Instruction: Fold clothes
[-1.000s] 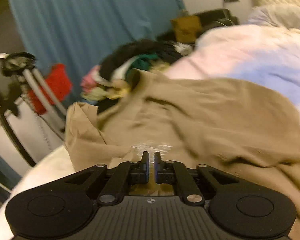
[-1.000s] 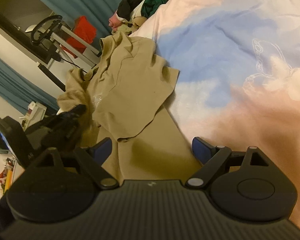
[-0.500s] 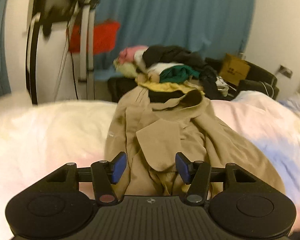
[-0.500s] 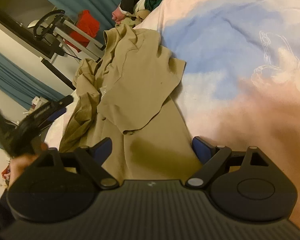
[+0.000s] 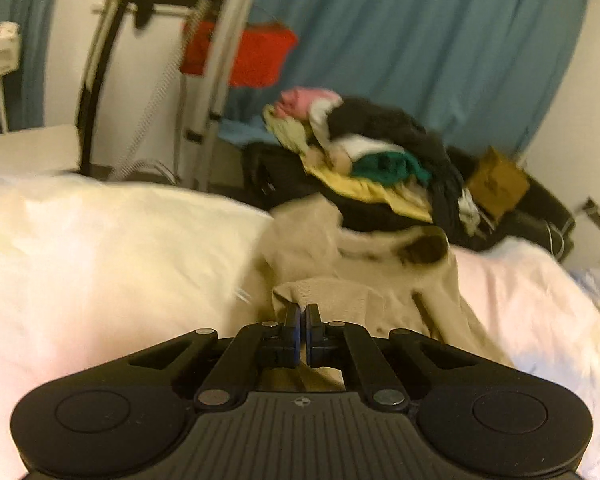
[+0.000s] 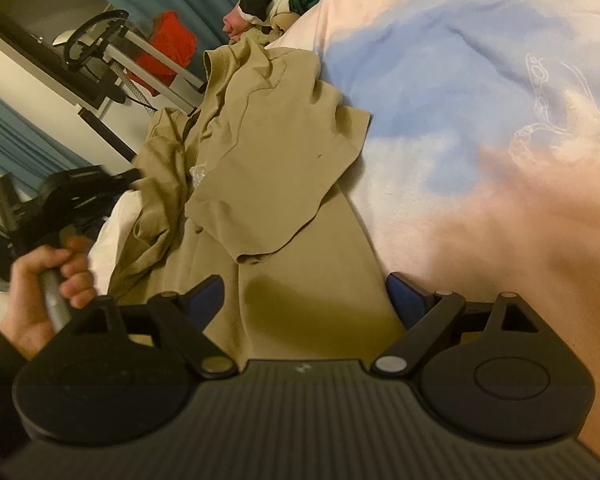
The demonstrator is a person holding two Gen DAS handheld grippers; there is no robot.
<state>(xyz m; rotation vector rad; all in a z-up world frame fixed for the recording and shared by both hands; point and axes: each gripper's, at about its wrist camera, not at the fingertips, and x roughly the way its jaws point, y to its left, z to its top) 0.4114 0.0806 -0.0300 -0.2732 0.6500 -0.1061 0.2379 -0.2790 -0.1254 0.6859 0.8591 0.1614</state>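
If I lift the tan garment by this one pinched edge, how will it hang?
Probably floppy: the tan garment lies in soft, creased folds on the bed. Lifted by the left gripper, shut on one edge, the rest would likely drape and trail. It looks light; the open right gripper may need to support it.

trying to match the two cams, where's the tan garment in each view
Left wrist: tan garment lies centre, running from the laundry pile down to the left gripper, shut on its edge.
Right wrist: tan garment centre-left, above the open right gripper.
Shared landmark: red cloth.
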